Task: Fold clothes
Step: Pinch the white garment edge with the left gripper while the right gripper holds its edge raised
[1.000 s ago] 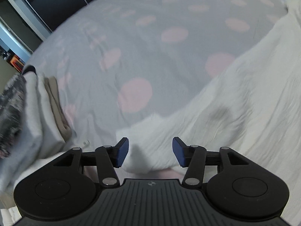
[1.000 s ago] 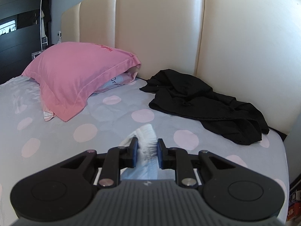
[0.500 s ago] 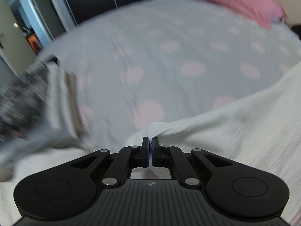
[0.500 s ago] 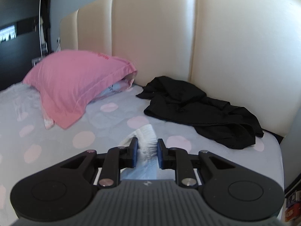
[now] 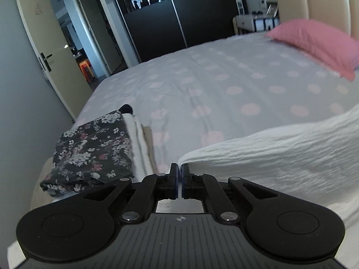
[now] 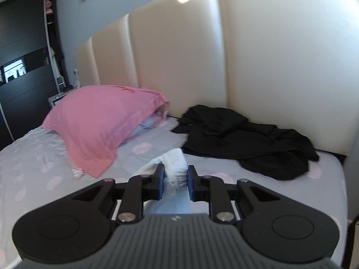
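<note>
A white crinkled garment stretches from the right of the left wrist view to my left gripper, which is shut on its corner and holds it lifted above the bed. In the right wrist view my right gripper is shut on a bunched white fold of the same garment, which pokes out past the blue pads. Both grippers hold the cloth up over the grey sheet with pink dots.
A stack of folded clothes, a dark floral piece on top, lies at the bed's near left. A pink pillow and a crumpled black garment sit by the cream headboard. A dark wardrobe and an open door lie beyond the bed.
My left gripper closed on the white garment's corner and rose, tilting up so the room came into view. My right gripper also rose a little, still gripping its fold.
</note>
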{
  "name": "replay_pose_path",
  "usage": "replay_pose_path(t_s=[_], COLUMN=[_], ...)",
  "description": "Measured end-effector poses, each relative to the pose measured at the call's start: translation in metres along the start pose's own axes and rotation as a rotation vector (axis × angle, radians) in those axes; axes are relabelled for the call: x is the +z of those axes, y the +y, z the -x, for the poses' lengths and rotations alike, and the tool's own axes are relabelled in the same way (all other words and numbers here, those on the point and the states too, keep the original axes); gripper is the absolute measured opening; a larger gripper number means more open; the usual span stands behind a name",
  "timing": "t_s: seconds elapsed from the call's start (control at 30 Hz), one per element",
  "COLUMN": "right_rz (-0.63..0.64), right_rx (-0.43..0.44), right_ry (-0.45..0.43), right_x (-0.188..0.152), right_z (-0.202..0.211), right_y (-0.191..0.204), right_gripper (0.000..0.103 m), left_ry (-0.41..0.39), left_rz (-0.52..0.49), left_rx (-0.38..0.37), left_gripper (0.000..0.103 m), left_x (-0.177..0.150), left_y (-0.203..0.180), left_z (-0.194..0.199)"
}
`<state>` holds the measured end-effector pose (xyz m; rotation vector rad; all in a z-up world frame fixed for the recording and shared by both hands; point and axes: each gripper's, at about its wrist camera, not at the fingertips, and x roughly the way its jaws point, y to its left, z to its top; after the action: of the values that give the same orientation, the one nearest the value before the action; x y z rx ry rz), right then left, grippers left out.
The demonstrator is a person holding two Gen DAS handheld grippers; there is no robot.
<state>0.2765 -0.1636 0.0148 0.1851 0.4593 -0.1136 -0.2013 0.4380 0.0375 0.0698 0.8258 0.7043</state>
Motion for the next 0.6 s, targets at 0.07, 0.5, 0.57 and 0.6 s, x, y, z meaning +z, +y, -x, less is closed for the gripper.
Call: replay_pose_path(t_s=[0.07, 0.5, 0.57, 0.6], right_rz=[0.025, 0.197, 0.21, 0.215], right_rx=[0.022, 0.023, 0.026, 0.028], right_ry=[0.004, 0.051, 0.079, 0.09], right_x=[0.002, -0.018, -0.025, -0.027], right_z=[-0.007, -0.07, -0.076, -0.079], right_y=[0.02, 0.099, 0.098, 0.098], right_gripper=[0.023, 0.025, 0.03, 0.031], left_ry=[0.03, 0.169, 0.179, 0.178], left_rz=[-0.01, -0.005, 0.008, 0.011], left_rx=[0.029, 0.056, 0.029, 0.015], left_gripper=[0.001, 0.001, 0.005, 0.008], left_x=[0.005, 0.013, 0.009, 0.007], left_y=[-0.001, -0.016, -0.018, -0.019], left_z=[-0.022, -0.135, -0.142, -0.142])
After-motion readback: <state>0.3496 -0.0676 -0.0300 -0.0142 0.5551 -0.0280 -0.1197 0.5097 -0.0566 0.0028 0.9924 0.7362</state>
